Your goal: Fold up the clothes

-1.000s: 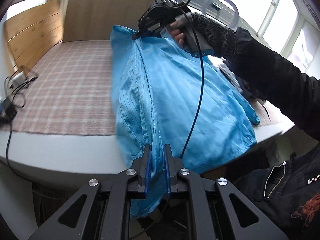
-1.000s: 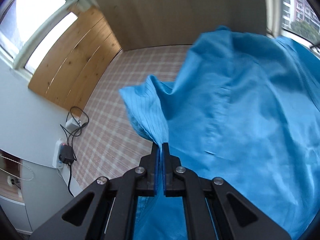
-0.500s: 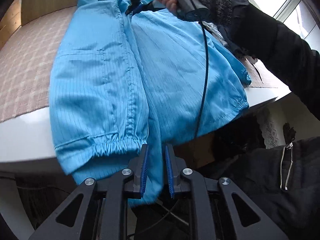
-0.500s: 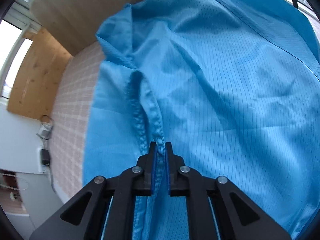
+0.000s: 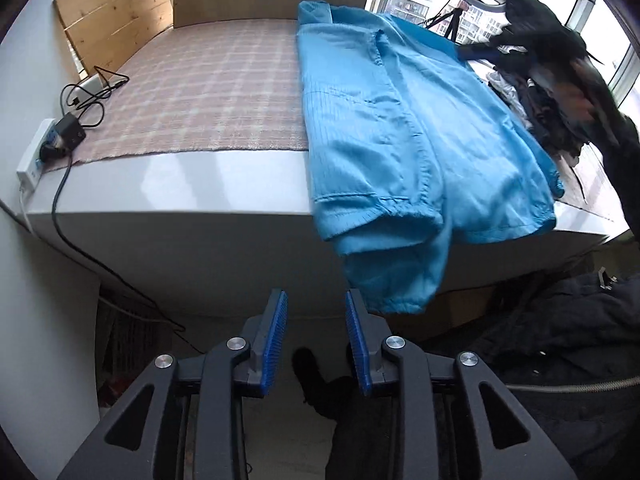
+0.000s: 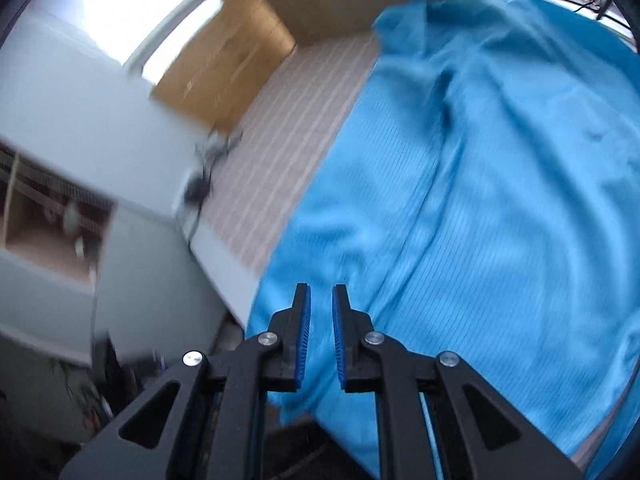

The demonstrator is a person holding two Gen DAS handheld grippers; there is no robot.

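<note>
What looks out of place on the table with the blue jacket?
The blue jacket is not fully on the table: its lower hem and one cuff hang over the front edge. Both tools are open and hold nothing.

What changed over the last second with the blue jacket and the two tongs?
Both tongs let go. The left tongs, shut on the fabric a second ago, are now open and drawn back below the table edge. The right tongs, also clamped before, are open above the cloth. The blue jacket, held up earlier, now lies flat, its hem hanging over the edge. The checked mat and the charger cables stayed put.
</note>
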